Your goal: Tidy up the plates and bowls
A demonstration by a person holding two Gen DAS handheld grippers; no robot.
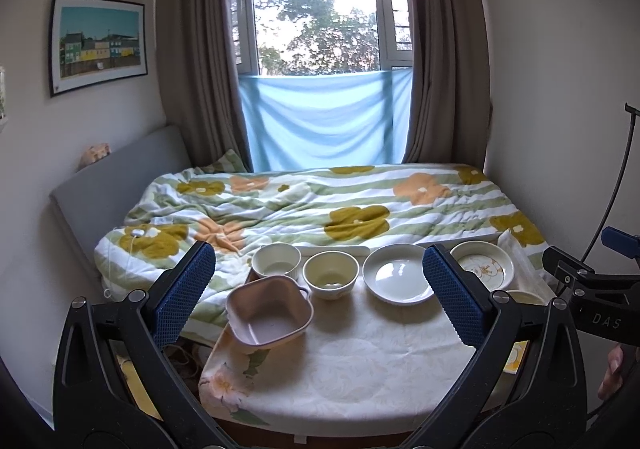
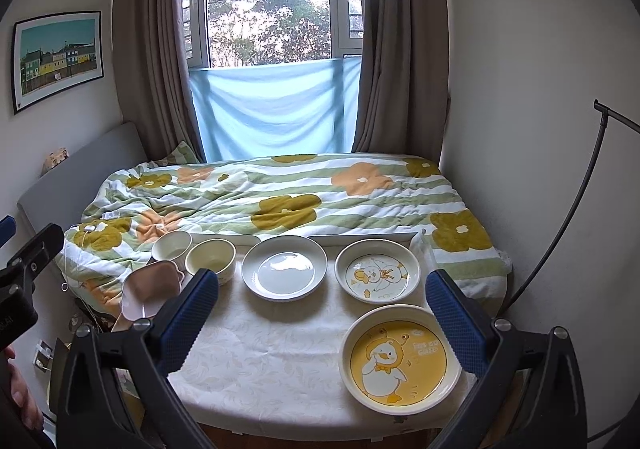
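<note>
Blue-padded, both the left gripper [image 1: 319,291] and right gripper [image 2: 322,319] are held wide open and empty; the yellow duck plate [image 2: 401,359] is best gripped by its rim.

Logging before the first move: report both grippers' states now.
Left gripper: open, holding nothing, above the table.
Right gripper: open, holding nothing, above the table.

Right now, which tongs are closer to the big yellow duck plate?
Right. The right tongs hang open just above the yellow duck plate; the left tongs sit off to its left, nearer the pink dish.
</note>
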